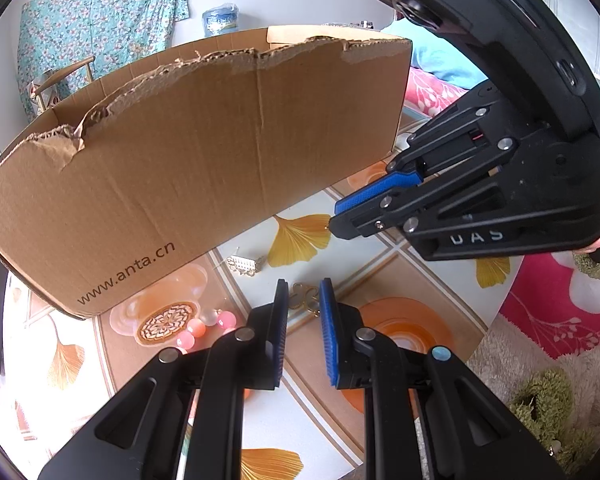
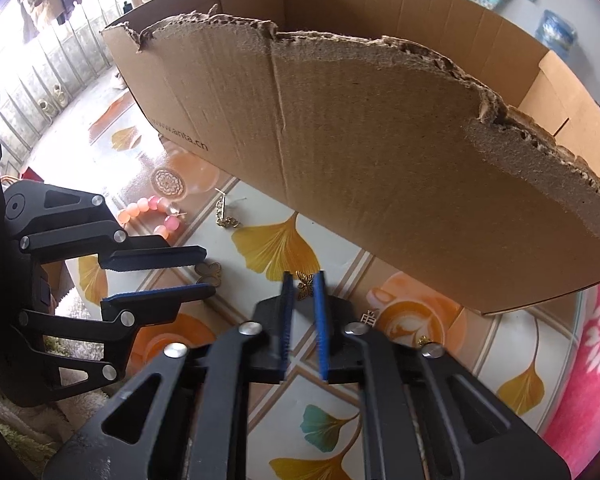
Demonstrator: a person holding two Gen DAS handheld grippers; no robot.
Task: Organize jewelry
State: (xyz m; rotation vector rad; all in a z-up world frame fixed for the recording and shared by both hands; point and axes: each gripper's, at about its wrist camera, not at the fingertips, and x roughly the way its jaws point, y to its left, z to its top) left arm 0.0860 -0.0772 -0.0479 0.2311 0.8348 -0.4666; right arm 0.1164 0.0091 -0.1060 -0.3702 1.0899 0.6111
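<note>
A torn cardboard box [image 1: 187, 152] [image 2: 380, 160] stands on the patterned table. My left gripper [image 1: 304, 292] [image 2: 207, 276] is open, its tips on either side of a gold clover-shaped pendant [image 1: 304, 295] [image 2: 208, 272] lying on the table. My right gripper [image 2: 304, 284] [image 1: 334, 220] is partly open around a gold butterfly pendant [image 2: 306, 283]; whether the pads touch it is unclear. A pink bead bracelet [image 1: 203, 330] [image 2: 155, 216] and a silver-and-gold earring [image 1: 244, 266] [image 2: 224, 212] lie in front of the box.
A small gold charm [image 2: 370, 317] lies right of my right gripper. A round patterned coaster [image 1: 165, 322] [image 2: 168, 183] sits by the bracelet. The table edge [image 1: 496, 312] drops to a fluffy rug and pink fabric on the right.
</note>
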